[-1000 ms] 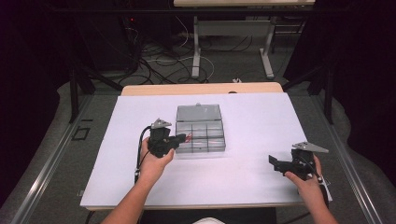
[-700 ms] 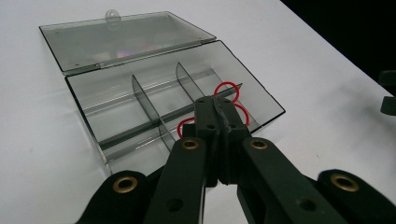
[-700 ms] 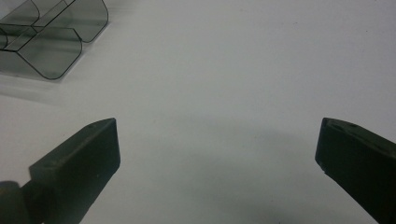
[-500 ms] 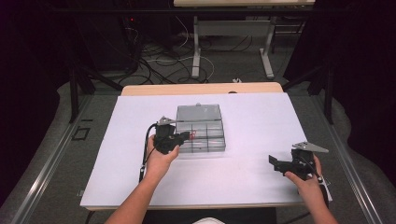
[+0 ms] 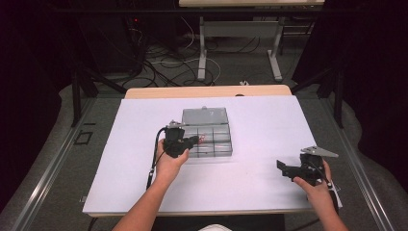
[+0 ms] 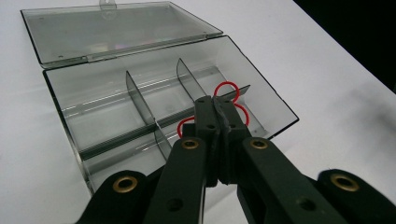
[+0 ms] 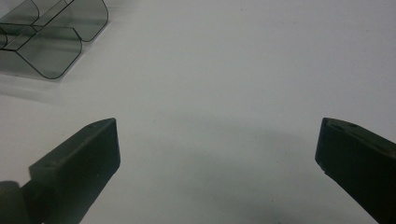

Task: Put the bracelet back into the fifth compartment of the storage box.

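Left gripper is edging further over the open compartment box than a second ago, fingers clamped on a red rubber band, now hanging above a right-end cell; release likely next. Right gripper is idling, fingers wide, on the worktop.

This is a lab or recording room. A desk with a white cover stands mid-frame on grey carpet. Loose cables lie tangled on the floor at upper centre, beside metal table legs, with dark curtains at both sides.
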The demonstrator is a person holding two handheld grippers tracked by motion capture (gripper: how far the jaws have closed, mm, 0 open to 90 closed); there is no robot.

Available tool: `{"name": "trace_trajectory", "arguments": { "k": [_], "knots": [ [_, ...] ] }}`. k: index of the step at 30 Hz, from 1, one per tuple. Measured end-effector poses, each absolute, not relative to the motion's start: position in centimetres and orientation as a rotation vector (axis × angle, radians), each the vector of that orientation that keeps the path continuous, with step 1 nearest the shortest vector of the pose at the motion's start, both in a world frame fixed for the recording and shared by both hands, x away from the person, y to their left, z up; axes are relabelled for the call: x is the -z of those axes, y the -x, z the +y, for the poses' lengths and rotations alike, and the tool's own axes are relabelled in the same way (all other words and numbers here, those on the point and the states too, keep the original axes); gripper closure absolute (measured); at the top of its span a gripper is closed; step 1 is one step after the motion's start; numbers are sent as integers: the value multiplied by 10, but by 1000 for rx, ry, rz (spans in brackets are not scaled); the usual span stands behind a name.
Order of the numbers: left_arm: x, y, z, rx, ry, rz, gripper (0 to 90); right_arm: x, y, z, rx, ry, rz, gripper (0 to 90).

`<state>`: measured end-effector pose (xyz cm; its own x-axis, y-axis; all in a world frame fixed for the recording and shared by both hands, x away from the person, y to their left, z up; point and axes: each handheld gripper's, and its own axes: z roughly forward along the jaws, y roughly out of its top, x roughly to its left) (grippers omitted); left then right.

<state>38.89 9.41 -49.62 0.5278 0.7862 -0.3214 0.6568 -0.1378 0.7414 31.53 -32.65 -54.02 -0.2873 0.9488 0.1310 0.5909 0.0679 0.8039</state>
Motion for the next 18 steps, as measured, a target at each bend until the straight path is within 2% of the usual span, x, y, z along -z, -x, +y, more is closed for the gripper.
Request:
{"name": "trace_trajectory", "arguments": {
  "k": [18],
  "knots": [
    [513, -397, 85, -150, -1895, 1219, 900, 541, -316, -326, -1106, -1535, 1919, 0]
  ]
}}
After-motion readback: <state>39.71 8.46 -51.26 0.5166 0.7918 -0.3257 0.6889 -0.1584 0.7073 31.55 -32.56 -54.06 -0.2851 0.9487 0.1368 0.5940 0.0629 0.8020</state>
